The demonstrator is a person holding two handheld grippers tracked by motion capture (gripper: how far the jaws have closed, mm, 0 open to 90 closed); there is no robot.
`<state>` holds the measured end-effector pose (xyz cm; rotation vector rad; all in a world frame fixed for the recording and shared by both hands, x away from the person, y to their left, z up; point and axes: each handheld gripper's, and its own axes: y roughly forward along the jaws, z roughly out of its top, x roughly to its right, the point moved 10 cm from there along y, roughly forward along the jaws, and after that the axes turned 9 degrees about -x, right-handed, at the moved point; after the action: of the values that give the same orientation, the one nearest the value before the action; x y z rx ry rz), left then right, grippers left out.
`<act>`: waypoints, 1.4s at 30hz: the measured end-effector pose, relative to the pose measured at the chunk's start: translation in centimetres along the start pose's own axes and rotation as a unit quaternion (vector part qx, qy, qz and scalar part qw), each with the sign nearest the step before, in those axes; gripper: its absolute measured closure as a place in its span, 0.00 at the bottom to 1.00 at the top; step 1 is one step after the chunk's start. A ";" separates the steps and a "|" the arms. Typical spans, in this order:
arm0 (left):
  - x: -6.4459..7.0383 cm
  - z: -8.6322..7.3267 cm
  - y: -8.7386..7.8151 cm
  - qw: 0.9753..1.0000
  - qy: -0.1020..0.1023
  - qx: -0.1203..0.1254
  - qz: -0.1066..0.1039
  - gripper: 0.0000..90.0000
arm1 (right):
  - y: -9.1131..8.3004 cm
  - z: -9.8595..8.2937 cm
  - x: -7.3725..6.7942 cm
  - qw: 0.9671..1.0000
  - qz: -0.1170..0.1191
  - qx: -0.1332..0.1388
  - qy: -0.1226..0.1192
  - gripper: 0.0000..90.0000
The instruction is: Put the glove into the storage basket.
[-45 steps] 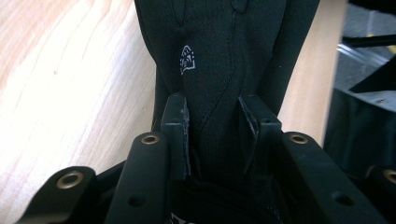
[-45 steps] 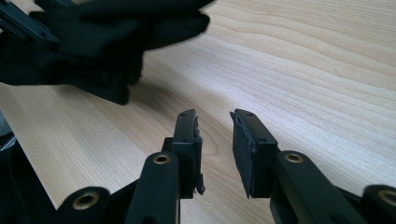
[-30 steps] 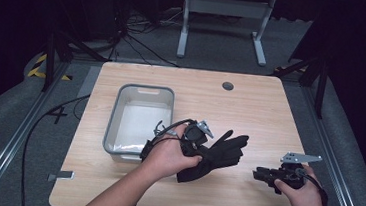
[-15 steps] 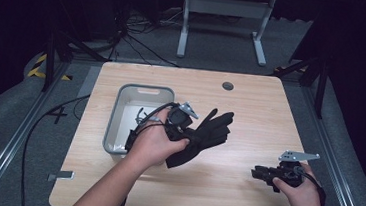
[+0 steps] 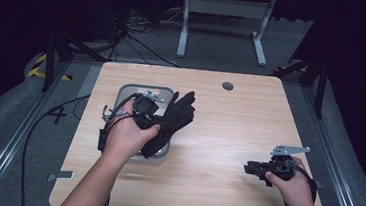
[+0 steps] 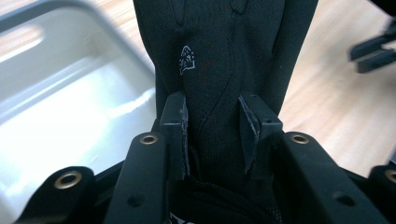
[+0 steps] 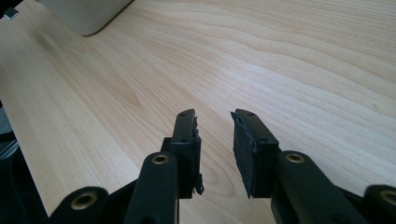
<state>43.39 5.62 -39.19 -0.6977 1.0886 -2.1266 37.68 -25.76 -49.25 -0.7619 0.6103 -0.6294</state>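
The table lay open between the two tools, bare wood from centre to far edge. The grey tray blocked the left side, its inside partly covered by the black glove held above it in the left tool. The right tool, jaws apart, had bare wood ahead.

The high view looks forward and down from above the person's side onto the whole light wooden table. The left gripper view sits very close behind its jaws, facing a black fabric glove and the grey metal tray; the high view shares both. The right gripper view looks low along the bare tabletop toward the tray's corner.
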 end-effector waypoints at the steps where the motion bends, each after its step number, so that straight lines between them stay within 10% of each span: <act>1: -0.5 -0.2 -0.1 1.000 -0.009 0.000 0.006 0.73 | 0.1 0.1 0.0 1.000 0.001 -0.001 0.000 0.78; 14: -5.8 -1.2 1.2 0.991 -0.117 0.000 0.072 0.73 | 0.2 0.3 -0.2 1.000 0.002 0.003 0.001 0.77; 32: -8.3 -3.1 6.4 0.985 -0.147 -0.060 0.069 0.72 | -0.1 -0.3 -0.2 1.000 -0.003 0.004 0.008 0.76; 42: -9.1 -2.7 7.5 0.984 -0.163 -0.049 0.061 0.77 | -0.3 -0.6 -0.2 1.000 -0.005 0.006 0.011 0.75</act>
<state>49.72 10.31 -48.41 -0.9619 1.0299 -1.7877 37.06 -25.98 -49.30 -0.7480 0.6239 -0.6505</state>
